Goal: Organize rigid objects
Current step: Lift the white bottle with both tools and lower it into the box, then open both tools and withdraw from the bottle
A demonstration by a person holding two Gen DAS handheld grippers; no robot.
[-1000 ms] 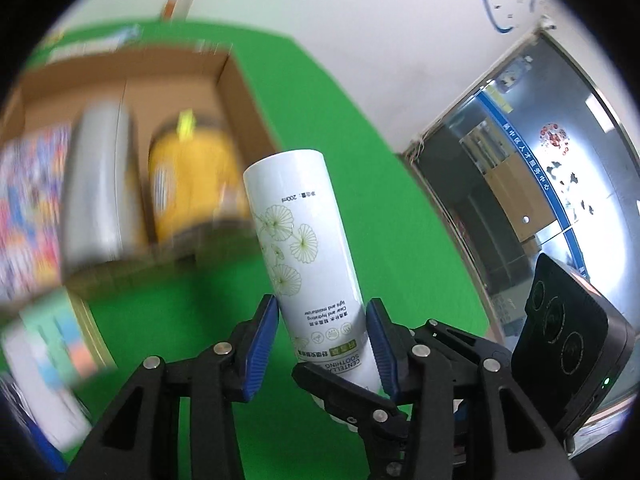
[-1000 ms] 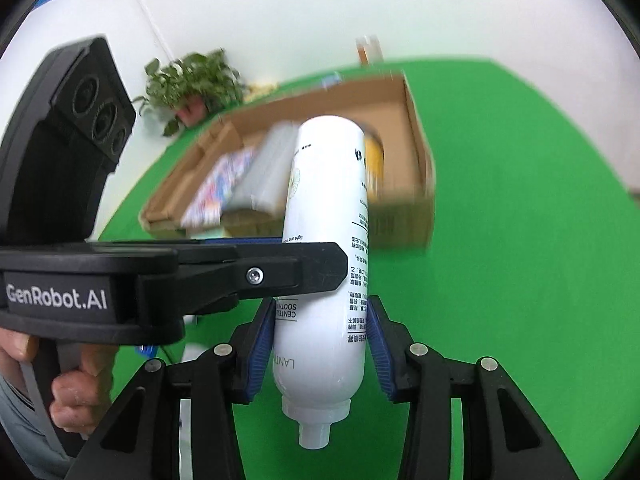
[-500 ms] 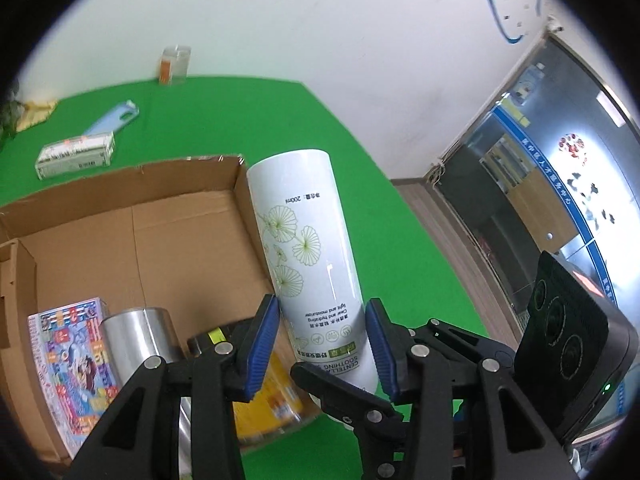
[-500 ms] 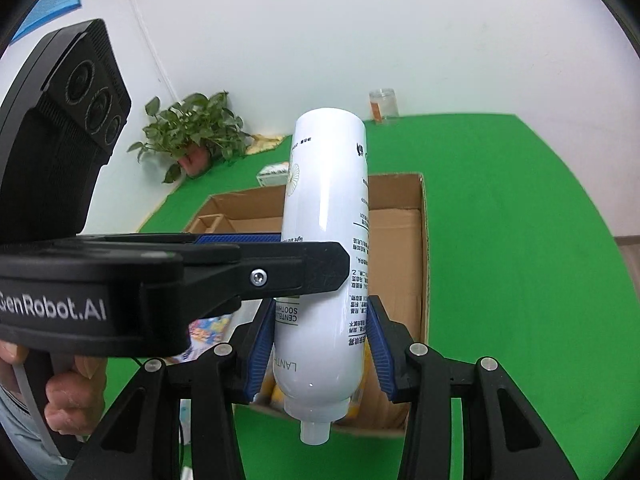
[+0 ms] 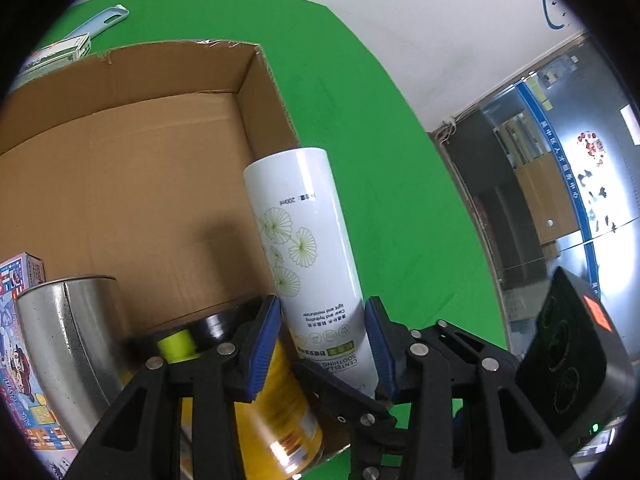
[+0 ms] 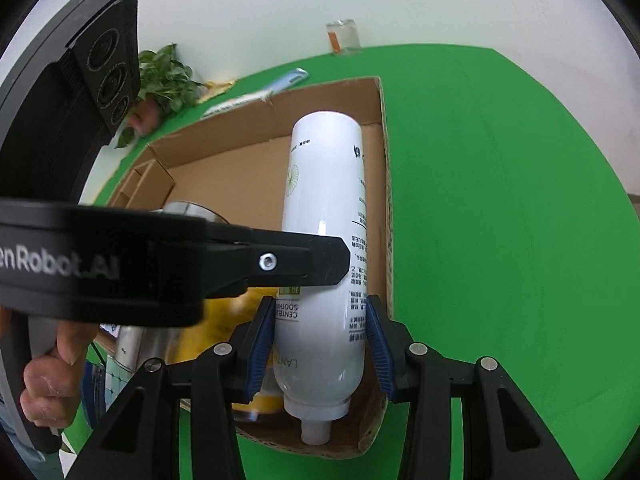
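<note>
Holding white bottle (image 6: 324, 248) over cardboard box (image 5: 132, 168), possibly both claws gripping.

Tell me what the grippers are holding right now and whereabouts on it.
Both the left gripper and right gripper clamp the white bottle on its lower body, near the nozzle end.
</note>
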